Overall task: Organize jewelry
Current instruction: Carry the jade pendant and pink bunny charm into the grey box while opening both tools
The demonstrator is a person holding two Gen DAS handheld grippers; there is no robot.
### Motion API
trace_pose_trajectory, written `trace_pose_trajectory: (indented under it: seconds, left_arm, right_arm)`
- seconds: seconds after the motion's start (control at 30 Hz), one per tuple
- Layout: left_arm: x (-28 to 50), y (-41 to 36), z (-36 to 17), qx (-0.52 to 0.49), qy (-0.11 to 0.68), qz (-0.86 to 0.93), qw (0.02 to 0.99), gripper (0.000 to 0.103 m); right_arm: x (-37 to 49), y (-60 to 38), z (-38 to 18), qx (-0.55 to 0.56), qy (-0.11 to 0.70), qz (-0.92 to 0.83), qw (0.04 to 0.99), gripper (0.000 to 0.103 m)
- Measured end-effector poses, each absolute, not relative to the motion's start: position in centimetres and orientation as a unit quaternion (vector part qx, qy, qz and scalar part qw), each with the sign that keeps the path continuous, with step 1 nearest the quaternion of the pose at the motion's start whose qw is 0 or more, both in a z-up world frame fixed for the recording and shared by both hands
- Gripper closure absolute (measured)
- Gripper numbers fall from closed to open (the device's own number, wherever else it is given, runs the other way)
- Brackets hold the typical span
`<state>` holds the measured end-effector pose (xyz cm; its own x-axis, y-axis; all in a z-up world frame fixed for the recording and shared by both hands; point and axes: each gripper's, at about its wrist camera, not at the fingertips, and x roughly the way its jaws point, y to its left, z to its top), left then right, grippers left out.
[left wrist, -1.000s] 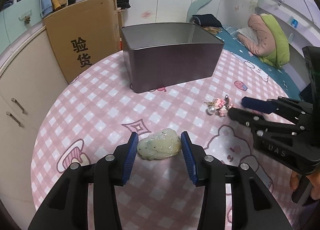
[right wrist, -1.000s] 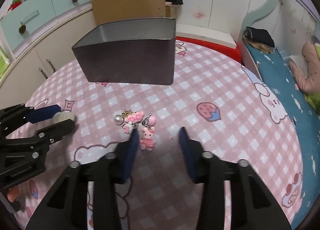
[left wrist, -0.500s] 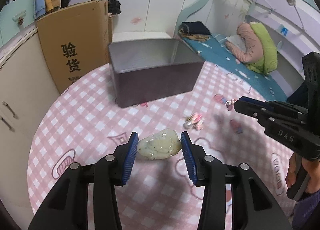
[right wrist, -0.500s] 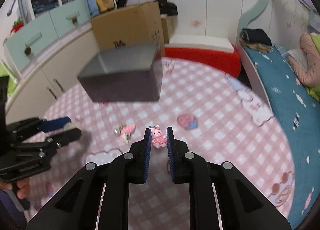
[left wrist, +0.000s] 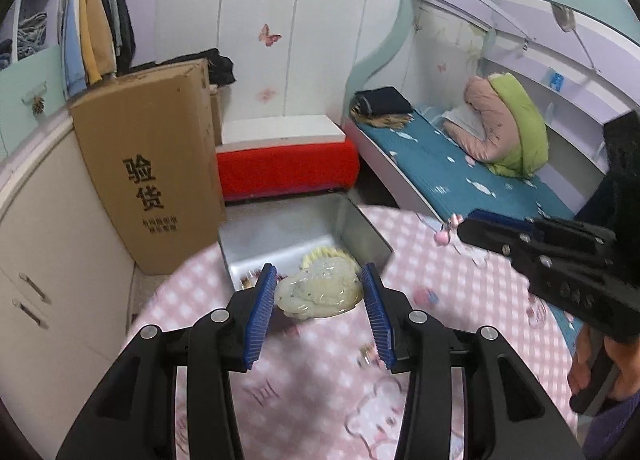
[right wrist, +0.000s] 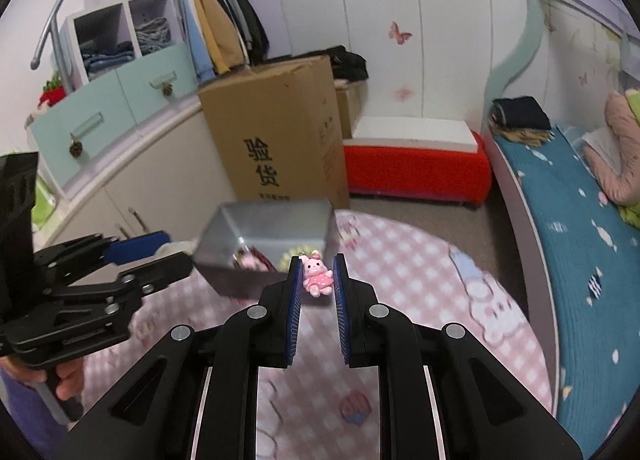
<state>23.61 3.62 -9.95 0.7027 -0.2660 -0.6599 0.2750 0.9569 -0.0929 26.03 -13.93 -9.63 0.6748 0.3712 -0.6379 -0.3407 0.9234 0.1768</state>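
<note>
My left gripper (left wrist: 320, 290) is shut on a pale green jade pendant (left wrist: 320, 292), held in the air above the pink checked table (left wrist: 460, 292). My right gripper (right wrist: 316, 274) is shut on a small pink bunny charm (right wrist: 317, 275), also lifted. A grey metal box (right wrist: 276, 223) stands open at the far side of the table, and both grippers hang just in front of it. Inside the box (left wrist: 280, 248) lie a few jewelry pieces, partly hidden. In the left wrist view the right gripper (left wrist: 460, 225) comes in from the right with the charm (left wrist: 444, 236) dangling at its tip.
A tall cardboard box (left wrist: 148, 163) leans on cream cabinets (left wrist: 48, 244) left of the table. Behind it are a red bench (left wrist: 286, 167) and a bed with a teal sheet (left wrist: 452, 163). A small trinket (left wrist: 370, 354) lies on the cloth near my left fingers.
Both grippers have risen from the table toward the box. The right gripper closed on the bunny charm and lifted it; the jade pendant stayed in the left gripper's grip.
</note>
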Motion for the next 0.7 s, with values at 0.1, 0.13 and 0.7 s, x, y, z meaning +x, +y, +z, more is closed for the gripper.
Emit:
trace_pose_trajectory:
  seconds: [0.1,0.13,0.7]
  left_arm:
    - [25.8,3.9,-9.7,0.003,0.363,-0.144,0.921,0.061]
    - [26.6,4.0,-9.9,0.003,0.368,-0.141,0.919,0.061]
    - [31.4,4.0,-15.8,0.033,0.431,-0.111,0.895,0.061]
  right_arm:
    - [27.7,-12.5,-9.5,0.022,0.358,0.208,0.91,0.087]
    - [28.1,-12.1,-9.6,0.023,0.361,0.211,0.908,0.087]
    - [33.5,-8.9,-15.1,0.031,0.428,0.224,0.875,0.087]
